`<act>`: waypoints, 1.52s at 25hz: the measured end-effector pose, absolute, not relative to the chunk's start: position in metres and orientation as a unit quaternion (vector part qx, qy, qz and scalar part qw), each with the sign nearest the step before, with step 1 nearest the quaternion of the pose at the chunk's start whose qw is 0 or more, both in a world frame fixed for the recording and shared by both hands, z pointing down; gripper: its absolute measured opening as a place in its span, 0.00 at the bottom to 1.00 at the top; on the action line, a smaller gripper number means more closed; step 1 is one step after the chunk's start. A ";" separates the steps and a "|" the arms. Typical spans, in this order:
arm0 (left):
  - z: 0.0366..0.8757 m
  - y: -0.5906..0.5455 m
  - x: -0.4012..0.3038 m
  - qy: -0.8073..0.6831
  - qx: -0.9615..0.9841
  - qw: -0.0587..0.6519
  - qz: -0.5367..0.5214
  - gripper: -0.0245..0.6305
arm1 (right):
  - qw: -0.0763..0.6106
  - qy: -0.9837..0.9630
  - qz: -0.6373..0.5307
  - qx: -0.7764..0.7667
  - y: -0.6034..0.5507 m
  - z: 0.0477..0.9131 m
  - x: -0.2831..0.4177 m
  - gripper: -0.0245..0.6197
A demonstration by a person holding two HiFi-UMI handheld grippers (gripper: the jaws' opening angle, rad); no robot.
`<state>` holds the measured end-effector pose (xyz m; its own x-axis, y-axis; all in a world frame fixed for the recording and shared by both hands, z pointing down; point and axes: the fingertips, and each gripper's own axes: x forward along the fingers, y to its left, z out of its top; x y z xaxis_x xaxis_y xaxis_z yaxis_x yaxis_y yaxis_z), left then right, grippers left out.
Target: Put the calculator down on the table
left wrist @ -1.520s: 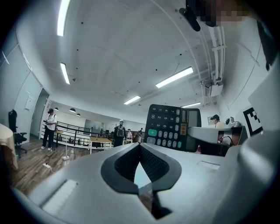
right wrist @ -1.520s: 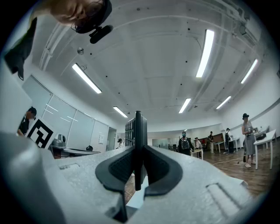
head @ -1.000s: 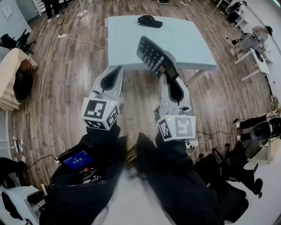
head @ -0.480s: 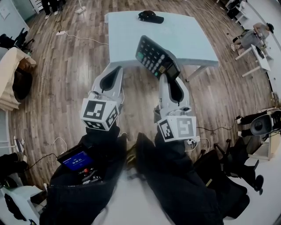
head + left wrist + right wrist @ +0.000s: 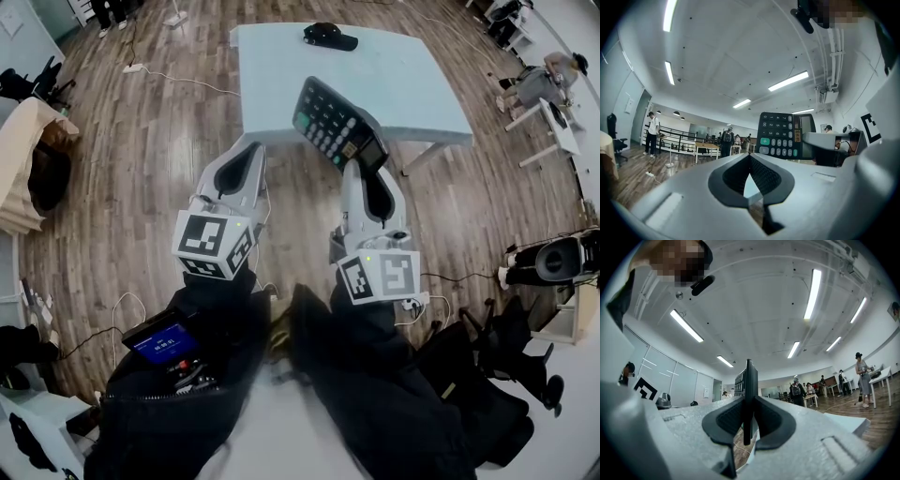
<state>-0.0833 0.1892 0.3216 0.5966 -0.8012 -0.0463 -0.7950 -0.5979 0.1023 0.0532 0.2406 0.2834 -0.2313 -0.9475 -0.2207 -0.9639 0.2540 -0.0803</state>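
Currently my right gripper (image 5: 364,171) clamps the calculator (image 5: 335,122) near the table (image 5: 412,84); my left gripper (image 5: 249,152) is closed, empty.

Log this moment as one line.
right gripper: shut on calculator | left gripper: shut, empty | calculator: held up, not yet on table

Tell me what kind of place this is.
Probably a large open-plan office or lab: a pale table on a wood-plank floor, a black office chair, and long ceiling strip lights, with people standing about in the background.
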 end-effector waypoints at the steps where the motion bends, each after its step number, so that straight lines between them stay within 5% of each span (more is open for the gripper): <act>1: 0.322 0.188 -0.086 -0.447 0.892 0.036 -0.045 0.03 | 0.112 0.784 0.037 -0.610 0.240 0.284 0.051 0.11; 20: 0.341 0.158 -0.094 -0.443 0.894 0.052 -0.040 0.03 | 0.102 0.785 0.026 -0.611 0.208 0.299 0.043 0.11; 38: 0.324 -0.010 -0.064 -0.478 0.877 0.015 -0.037 0.03 | 0.143 0.802 0.021 -0.580 0.028 0.294 0.088 0.11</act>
<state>-0.0641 -0.0096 0.3240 0.5396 -0.8405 -0.0500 -0.8382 -0.5418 0.0620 0.0879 0.0283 0.2941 -0.2867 -0.9241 -0.2527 -0.9359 0.3266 -0.1323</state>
